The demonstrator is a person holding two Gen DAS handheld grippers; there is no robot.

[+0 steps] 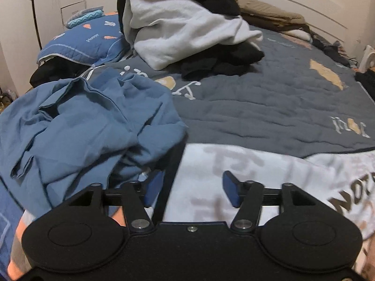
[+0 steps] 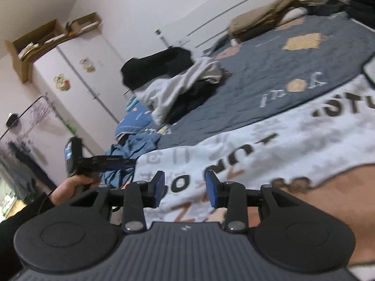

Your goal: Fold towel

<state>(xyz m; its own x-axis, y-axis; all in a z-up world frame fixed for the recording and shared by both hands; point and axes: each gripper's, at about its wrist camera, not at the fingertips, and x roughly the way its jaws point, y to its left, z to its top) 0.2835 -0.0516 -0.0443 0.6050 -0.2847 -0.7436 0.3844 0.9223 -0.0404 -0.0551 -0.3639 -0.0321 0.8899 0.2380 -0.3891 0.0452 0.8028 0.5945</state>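
**Towel spread flat along the bed's near edge, both grippers empty**

Towel [image 1: 234, 171], white with grey and dark lettering, lies flat on the grey quilted bed [image 1: 269, 107] along its near edge in the left wrist view. The left gripper [image 1: 192, 190] hangs over the towel's left end, jaws released and standing apart with nothing between them. A crumpled blue cloth [image 1: 89, 121] lies just beside the towel's left edge. Farther back sit a heap of white and black clothes [image 1: 178, 30] and a blue pillow [image 1: 86, 42].

In the right wrist view the right gripper [image 2: 185, 188] hovers over the towel [image 2: 269, 145], jaws released and gripping nothing. A hand [image 2: 70, 188] at left holds the other tool's handle.
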